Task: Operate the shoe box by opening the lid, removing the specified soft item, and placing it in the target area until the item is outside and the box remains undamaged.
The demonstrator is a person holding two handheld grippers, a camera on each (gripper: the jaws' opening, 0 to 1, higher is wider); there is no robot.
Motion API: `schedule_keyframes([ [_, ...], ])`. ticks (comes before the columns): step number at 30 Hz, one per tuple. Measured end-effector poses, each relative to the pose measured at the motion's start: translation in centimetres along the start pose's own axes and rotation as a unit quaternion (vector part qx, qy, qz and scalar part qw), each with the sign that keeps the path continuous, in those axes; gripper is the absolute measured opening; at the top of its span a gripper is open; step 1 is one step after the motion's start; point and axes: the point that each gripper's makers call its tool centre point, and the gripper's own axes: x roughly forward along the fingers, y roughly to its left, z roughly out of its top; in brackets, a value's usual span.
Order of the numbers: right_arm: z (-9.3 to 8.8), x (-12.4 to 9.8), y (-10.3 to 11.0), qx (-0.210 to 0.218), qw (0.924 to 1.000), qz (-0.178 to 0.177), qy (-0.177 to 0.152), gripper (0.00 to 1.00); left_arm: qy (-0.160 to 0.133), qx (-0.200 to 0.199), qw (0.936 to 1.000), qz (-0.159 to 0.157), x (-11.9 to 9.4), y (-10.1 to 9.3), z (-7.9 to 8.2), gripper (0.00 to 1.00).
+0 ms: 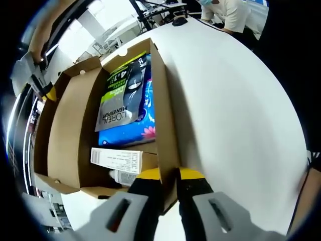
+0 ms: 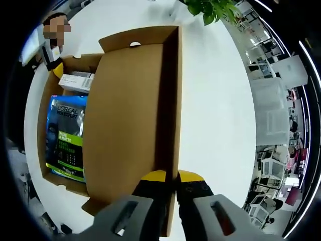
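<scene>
— Where's the box now?

— On the white table point(image 1: 235, 100), lid point(image 2: 128, 115) swung up and open. The left gripper point(image 1: 169, 176) has its yellow-tipped jaws pinched on the near wall of the shoe box point(image 1: 163, 100), one jaw inside and one outside.

— And the other tool?

— The right gripper point(image 2: 170, 176) is clamped the same way on the near edge of the raised lid.

— What's inside?

— A dark and green soft pack point(image 1: 123, 93) lies flat in the box, on top of a blue packet point(image 1: 135, 128) with a pink flower. Nearer the left gripper sits a small white carton point(image 1: 116, 160), and under it something pale, maybe a tube; I can't make it out.

— Anything else around?

— A person in a light shirt point(image 1: 233, 12) at the table's far side, and green leaves point(image 2: 210, 7) past the far end of the lid.
</scene>
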Motion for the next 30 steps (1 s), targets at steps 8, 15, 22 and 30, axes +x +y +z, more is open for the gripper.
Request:
schedule_keyframes([
  [8, -0.2, 1.5, 0.0, 0.005, 0.9995, 0.032, -0.005, 0.04, -0.001, -0.007, 1.0, -0.003, 0.1, -0.2, 0.1, 0.09],
  [15, -0.5, 3.4, 0.2, -0.001, 0.9987, 0.05, -0.003, 0.06, 0.006, -0.008, 1.0, -0.002, 0.1, -0.1, -0.1, 0.09],
  [22, -0.6, 4.5, 0.4, 0.017, 0.9976, 0.066, -0.006, 0.07, 0.006, -0.01, 0.9999, -0.002, 0.1, -0.1, -0.1, 0.09],
  [30, -0.8, 6.0, 0.5, 0.032, 0.9968, 0.073, 0.004, 0.09, 0.008, -0.009, 0.9999, -0.004, 0.1, -0.2, -0.2, 0.09],
])
